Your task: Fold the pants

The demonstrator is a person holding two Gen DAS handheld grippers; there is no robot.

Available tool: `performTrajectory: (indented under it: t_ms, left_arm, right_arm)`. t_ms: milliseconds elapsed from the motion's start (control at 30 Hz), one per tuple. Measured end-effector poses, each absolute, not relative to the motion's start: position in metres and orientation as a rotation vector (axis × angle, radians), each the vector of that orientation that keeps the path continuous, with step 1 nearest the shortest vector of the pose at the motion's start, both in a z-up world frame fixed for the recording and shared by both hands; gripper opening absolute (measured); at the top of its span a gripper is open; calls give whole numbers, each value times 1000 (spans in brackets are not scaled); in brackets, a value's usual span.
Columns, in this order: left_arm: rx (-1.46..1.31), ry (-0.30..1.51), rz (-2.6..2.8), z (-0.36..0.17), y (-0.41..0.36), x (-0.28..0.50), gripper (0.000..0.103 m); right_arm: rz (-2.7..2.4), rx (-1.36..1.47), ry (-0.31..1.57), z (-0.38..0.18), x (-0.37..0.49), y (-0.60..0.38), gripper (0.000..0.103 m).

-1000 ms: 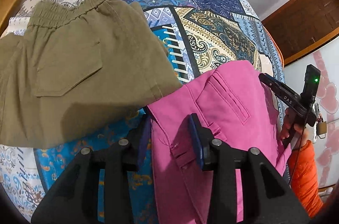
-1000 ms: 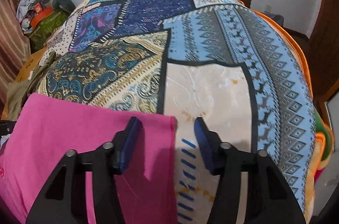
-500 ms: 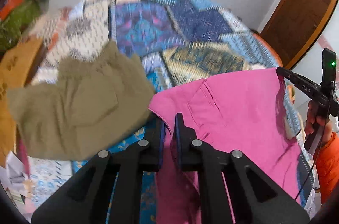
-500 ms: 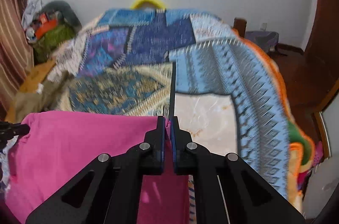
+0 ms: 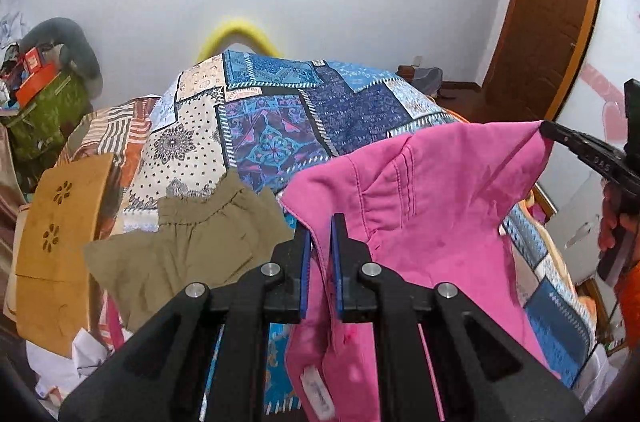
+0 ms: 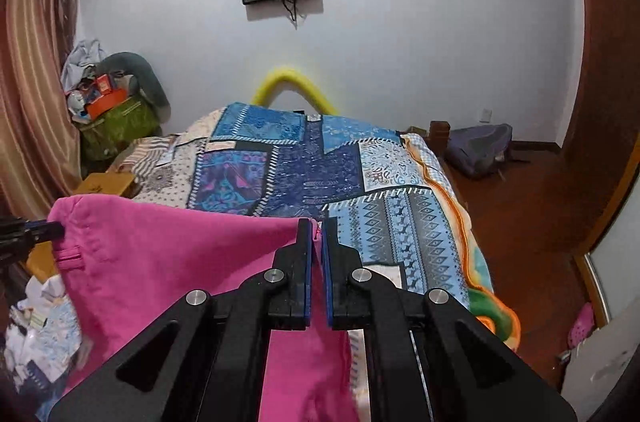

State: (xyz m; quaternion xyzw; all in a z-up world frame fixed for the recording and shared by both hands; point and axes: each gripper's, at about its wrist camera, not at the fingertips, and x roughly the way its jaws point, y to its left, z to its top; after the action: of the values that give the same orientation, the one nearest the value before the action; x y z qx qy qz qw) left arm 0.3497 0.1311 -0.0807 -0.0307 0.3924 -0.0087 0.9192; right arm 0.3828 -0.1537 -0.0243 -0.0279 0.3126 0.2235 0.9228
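The pink pants (image 5: 432,222) hang in the air above the bed, held by the waistband at both ends. My left gripper (image 5: 320,226) is shut on one corner of the waistband. My right gripper (image 6: 318,230) is shut on the other corner of the pink pants (image 6: 168,262). In the left wrist view the right gripper (image 5: 548,132) shows at the far right, pinching the fabric. In the right wrist view the left gripper (image 6: 56,228) shows at the far left edge. The legs hang down out of sight.
Olive-green pants (image 5: 192,254) lie on the patchwork bedspread (image 5: 280,126) at the left. A wooden stool (image 5: 60,222) and a cluttered green bag (image 5: 44,118) stand left of the bed. A brown door (image 5: 552,22) is at right; a backpack (image 6: 478,150) lies on the floor.
Both grippers closed on the waistband corners of the pink pants and lifted them off the bed. The views tilted up toward the wall.
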Motion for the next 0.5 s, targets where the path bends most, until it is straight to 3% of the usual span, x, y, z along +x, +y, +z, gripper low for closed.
performTrajectory:
  t_ms: [500]
  left_arm:
    - [90, 814, -47, -109, 84, 221, 9]
  right_arm:
    - [511, -129, 750, -62, 260, -182, 4]
